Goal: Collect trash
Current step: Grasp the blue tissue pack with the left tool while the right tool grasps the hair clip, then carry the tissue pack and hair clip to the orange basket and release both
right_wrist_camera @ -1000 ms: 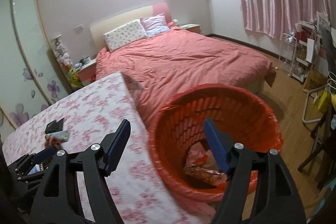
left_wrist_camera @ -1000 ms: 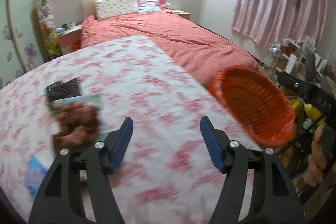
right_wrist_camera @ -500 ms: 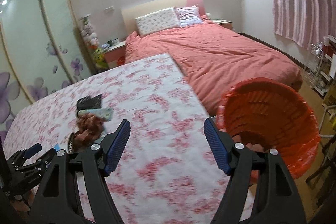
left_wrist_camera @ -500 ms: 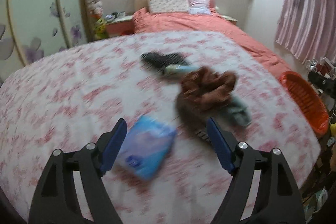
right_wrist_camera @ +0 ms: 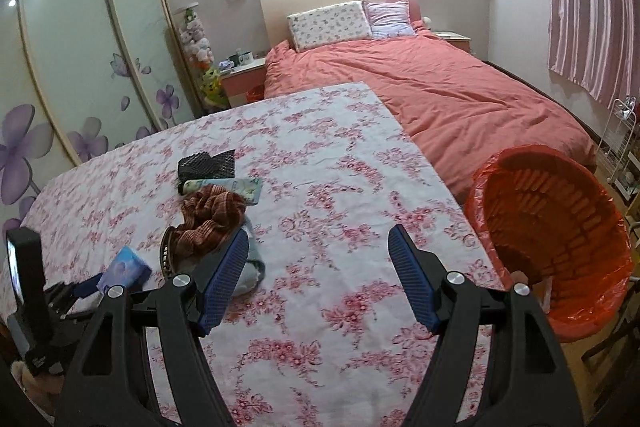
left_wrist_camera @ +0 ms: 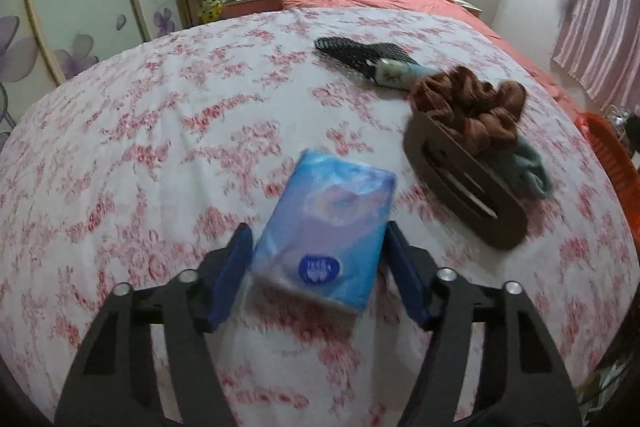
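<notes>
A blue tissue pack [left_wrist_camera: 328, 227] lies on the floral tablecloth [left_wrist_camera: 160, 131]. My left gripper [left_wrist_camera: 318, 275] is open, its fingers on either side of the pack's near end. The pack also shows in the right wrist view [right_wrist_camera: 125, 269], with the left gripper [right_wrist_camera: 86, 287] beside it. My right gripper [right_wrist_camera: 320, 275] is open and empty above the table. An orange trash basket [right_wrist_camera: 560, 227] with a red liner stands past the table's right edge, and its rim shows in the left wrist view [left_wrist_camera: 608, 155].
A brown scrunchie [left_wrist_camera: 472, 107] lies on a brown hair clip [left_wrist_camera: 460, 183] and a teal cloth [left_wrist_camera: 532, 167]. A black mesh piece [left_wrist_camera: 352, 51] and a small tube [left_wrist_camera: 396, 75] lie behind. A red bed [right_wrist_camera: 440, 95] stands beyond the table.
My left gripper has swung left from the basket and moved down around the blue tissue pack. My right gripper has swung left from over the basket to above the table.
</notes>
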